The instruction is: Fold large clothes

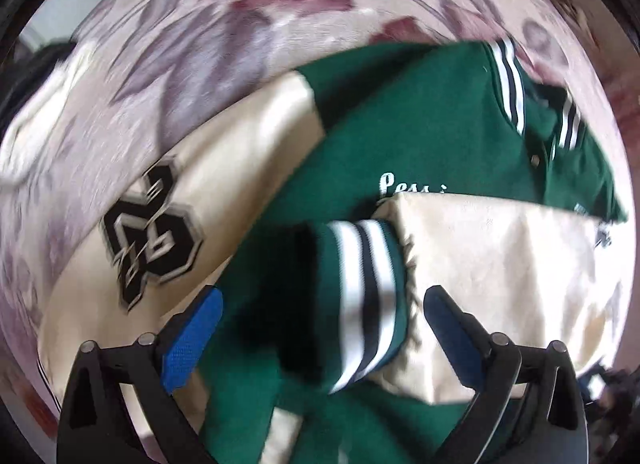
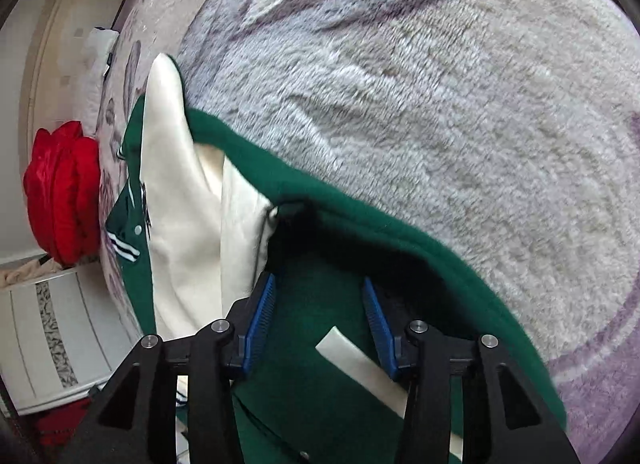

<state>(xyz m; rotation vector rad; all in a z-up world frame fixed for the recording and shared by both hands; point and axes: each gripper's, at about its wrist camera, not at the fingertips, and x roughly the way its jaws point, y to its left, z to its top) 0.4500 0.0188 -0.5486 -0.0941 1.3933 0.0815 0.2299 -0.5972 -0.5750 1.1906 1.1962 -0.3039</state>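
A green varsity jacket [image 1: 420, 135] with cream sleeves lies on a floral blanket [image 1: 240, 23]. One cream sleeve [image 1: 500, 264] is folded across its front. That sleeve's striped cuff [image 1: 360, 264] sits between the blue pads of my left gripper [image 1: 324, 296], which points down with its jaws wide and clear of the cuff. The other sleeve carries a black patch [image 1: 152, 223]. In the right wrist view my right gripper [image 2: 319, 280] stands over the jacket's green body [image 2: 340, 203], jaws apart with flat green cloth and a cream strip [image 2: 352, 360] between them. A cream sleeve [image 2: 176, 183] lies to its left.
The fleecy blanket [image 2: 440, 103] spreads wide past the jacket's edge. A red garment [image 2: 60, 187] is heaped at the far left of the bed. Below it stands a white cabinet [image 2: 52, 328]. A white pillow [image 2: 96, 47] lies farther back.
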